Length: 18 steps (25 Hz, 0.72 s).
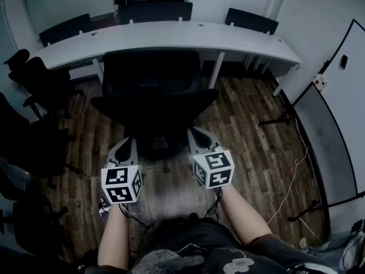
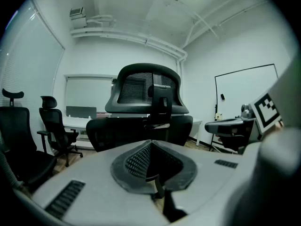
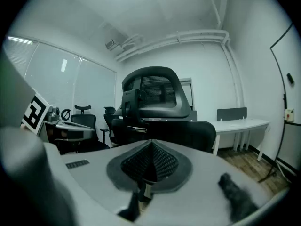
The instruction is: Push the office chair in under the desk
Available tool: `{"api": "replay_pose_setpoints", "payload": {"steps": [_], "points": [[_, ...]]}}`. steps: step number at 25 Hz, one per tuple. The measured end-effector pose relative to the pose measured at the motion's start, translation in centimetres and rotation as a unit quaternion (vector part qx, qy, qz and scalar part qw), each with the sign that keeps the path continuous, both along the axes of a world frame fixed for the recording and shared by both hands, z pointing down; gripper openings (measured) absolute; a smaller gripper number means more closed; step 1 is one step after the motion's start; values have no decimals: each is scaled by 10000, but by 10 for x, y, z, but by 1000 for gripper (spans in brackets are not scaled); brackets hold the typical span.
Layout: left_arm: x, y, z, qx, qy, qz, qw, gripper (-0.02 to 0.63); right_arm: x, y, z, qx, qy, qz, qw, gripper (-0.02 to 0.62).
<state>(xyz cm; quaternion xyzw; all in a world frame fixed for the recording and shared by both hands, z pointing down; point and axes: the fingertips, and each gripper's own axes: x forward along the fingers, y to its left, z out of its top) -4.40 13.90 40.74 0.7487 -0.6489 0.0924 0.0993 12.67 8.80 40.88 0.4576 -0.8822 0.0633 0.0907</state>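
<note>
A black office chair (image 1: 154, 93) stands in front of the curved white desk (image 1: 171, 39), its back toward me. The chair's headrest and backrest fill the middle of the left gripper view (image 2: 148, 98) and the right gripper view (image 3: 155, 98). My left gripper (image 1: 126, 144) sits just behind the chair's lower left side, jaws shut with nothing between them. On the other side my right gripper (image 1: 195, 133) is close behind the chair's lower right, also shut and empty. I cannot tell whether either tip touches the chair.
Several black chairs (image 1: 34, 84) crowd the left side of the room. More chairs (image 1: 251, 20) stand behind the desk. A whiteboard on a stand (image 1: 336, 96) is on the right, with a cable (image 1: 291, 176) lying across the wooden floor.
</note>
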Motion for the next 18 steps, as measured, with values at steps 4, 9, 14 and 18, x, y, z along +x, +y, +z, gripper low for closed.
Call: {"api": "replay_pose_setpoints", "payload": {"steps": [4, 9, 14, 18], "points": [[-3, 2, -1, 15, 28, -20, 10000, 14, -2, 2, 0, -29, -8, -18, 10000, 21], [-5, 6, -3, 51, 56, 18, 10000, 14, -3, 8, 1, -63, -8, 16, 10000, 21], [-6, 15, -3, 33, 87, 92, 9999, 14, -2, 15, 0, -48, 11, 124, 9999, 21], [-12, 23, -1, 59, 56, 192, 9998, 14, 1, 20, 1, 31, 38, 370, 9993, 21]]}}
